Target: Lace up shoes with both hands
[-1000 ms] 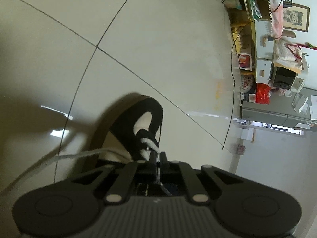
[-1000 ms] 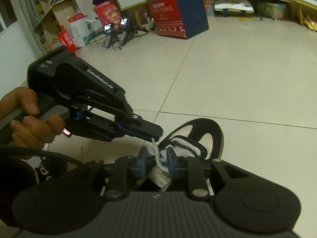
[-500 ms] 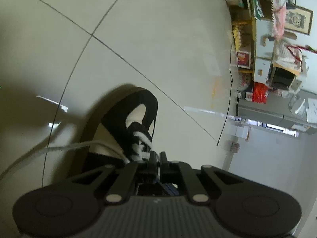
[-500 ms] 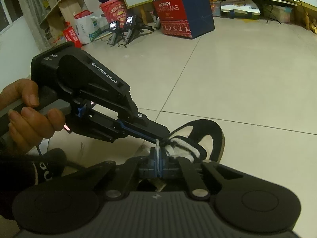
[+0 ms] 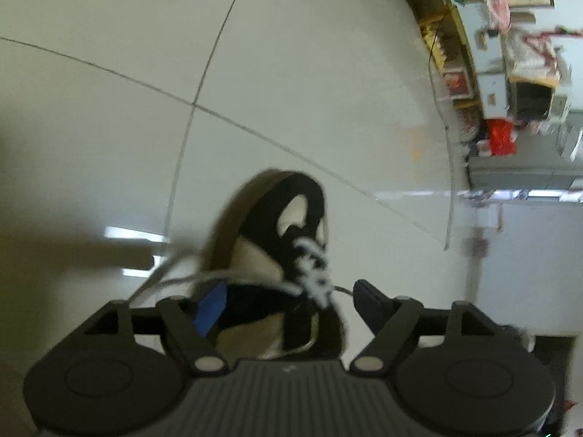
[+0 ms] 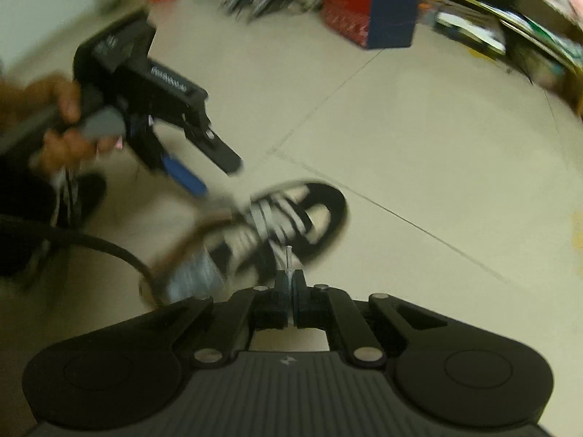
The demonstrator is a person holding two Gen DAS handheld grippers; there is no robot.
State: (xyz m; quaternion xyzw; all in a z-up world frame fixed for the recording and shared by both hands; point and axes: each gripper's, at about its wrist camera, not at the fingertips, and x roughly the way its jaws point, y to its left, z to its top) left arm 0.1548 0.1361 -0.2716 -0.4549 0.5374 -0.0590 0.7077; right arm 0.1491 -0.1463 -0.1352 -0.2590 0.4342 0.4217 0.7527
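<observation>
Your right gripper (image 6: 288, 284) has its fingers pinched tight on the lace end (image 6: 288, 255), whose clear tip pokes straight up out of them, while your left gripper (image 5: 288, 298) is opening wide with nothing pressed between its fingers, the laced throat of the shoe sitting in the gap. The black-and-white shoe (image 6: 284, 222) lies on the tiled floor (image 6: 419, 145) just ahead of and below both pairs of fingers, its long axis slanting away with the toe farthest. The right hand alone holds the lace, so the next threading move should turn on it.
</observation>
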